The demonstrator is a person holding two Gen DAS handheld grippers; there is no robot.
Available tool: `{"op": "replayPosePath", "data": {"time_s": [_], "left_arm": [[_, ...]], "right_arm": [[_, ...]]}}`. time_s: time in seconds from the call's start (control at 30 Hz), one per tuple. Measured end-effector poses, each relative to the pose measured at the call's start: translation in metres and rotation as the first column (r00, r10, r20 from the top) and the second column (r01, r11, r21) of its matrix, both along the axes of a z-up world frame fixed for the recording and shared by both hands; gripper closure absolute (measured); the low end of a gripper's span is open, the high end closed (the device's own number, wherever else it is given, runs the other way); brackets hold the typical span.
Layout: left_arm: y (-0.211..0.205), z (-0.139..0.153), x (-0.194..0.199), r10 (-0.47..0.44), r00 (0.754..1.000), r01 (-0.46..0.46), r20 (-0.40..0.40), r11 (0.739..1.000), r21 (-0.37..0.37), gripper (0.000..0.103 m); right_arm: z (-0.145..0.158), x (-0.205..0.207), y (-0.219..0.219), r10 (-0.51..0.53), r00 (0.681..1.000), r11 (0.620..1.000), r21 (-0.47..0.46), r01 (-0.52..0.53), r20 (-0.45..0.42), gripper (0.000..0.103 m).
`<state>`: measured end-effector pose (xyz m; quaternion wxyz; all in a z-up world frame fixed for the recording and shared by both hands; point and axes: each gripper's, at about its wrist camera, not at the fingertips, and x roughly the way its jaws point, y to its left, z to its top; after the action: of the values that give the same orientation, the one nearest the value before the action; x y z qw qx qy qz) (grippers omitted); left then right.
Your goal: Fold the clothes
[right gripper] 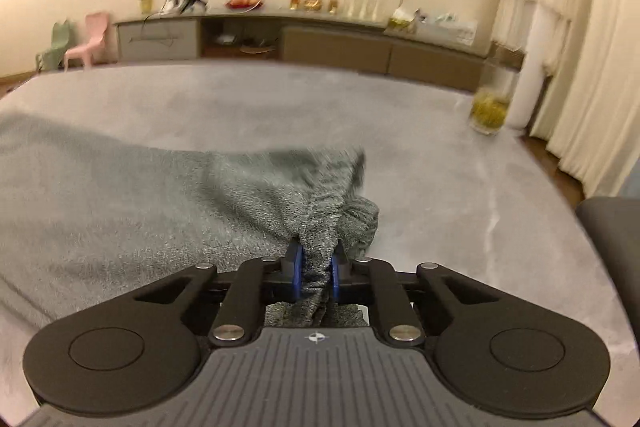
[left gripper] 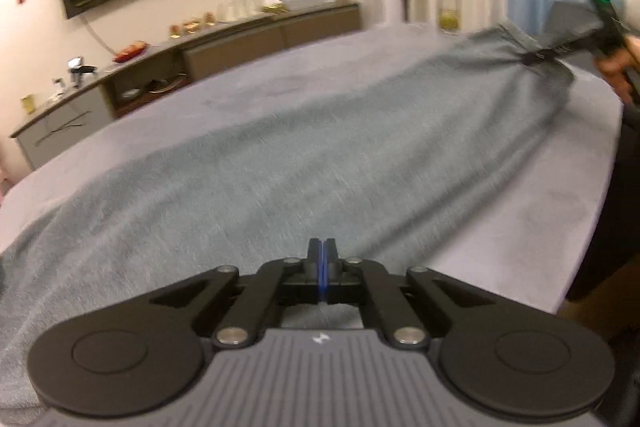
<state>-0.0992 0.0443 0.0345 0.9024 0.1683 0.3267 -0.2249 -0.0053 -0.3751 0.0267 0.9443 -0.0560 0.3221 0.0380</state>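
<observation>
You had the right gripper (right gripper: 316, 265) clamped on a bunched end of the grey garment (right gripper: 132, 203), fabric wadded thick between the blue pads (right gripper: 296, 267) and spilling out behind them. That grip looked deliberate: pinch one end hard and the cloth can be pulled long. The garment lay stretched across the grey table (right gripper: 440, 155), one end at your right claw, the body running off to the left.

From the left wrist, the same garment (left gripper: 280, 167) ran like a runway from under the left gripper (left gripper: 322, 267) up to the right gripper (left gripper: 540, 57), far off at the top right, cloth gathered to a point in it. Stretched between two ends, I'd judge, to flatten it before a fold.

The left claw was the puzzle. Its pads were pressed together with only a blue seam showing, so it was clenched, but whether a thin edge of cloth sat between them, I couldn't tell; its own body hid the fabric below.

Motion blur smeared the weave in both views. The garment's near edge was cut off behind each gripper, so its type stayed unclear. Your hand (left gripper: 618, 65) showed only partly at the frame edge.
</observation>
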Motion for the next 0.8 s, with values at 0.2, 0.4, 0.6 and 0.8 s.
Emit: {"op": "replayPosePath", "data": {"time_s": [0.2,0.4,0.6,0.8], "left_arm": [[-0.01,-0.017,0.004,-0.043,0.999,0.045,-0.026,0.997,0.064,0.103],[0.009,-0.002,0.013,0.043,0.997,-0.042,0.062,0.999,-0.015,0.077],[-0.012,-0.019,0.017,-0.026,0.998,0.02,0.063,0.996,0.092,0.062],[-0.012,-0.014,0.014,-0.046,0.998,0.043,0.051,0.997,0.07,0.103]], "right_arm": [[-0.023,0.026,-0.015,-0.036,0.992,0.999,-0.004,0.036,-0.123,0.084],[0.006,-0.006,0.002,-0.053,0.994,0.998,-0.033,0.056,0.095,0.05],[-0.016,-0.01,0.057,0.192,0.981,0.98,0.06,-0.19,-0.016,0.05],[-0.029,-0.001,0.078,0.225,0.968,0.974,0.038,-0.222,-0.113,0.052]]}}
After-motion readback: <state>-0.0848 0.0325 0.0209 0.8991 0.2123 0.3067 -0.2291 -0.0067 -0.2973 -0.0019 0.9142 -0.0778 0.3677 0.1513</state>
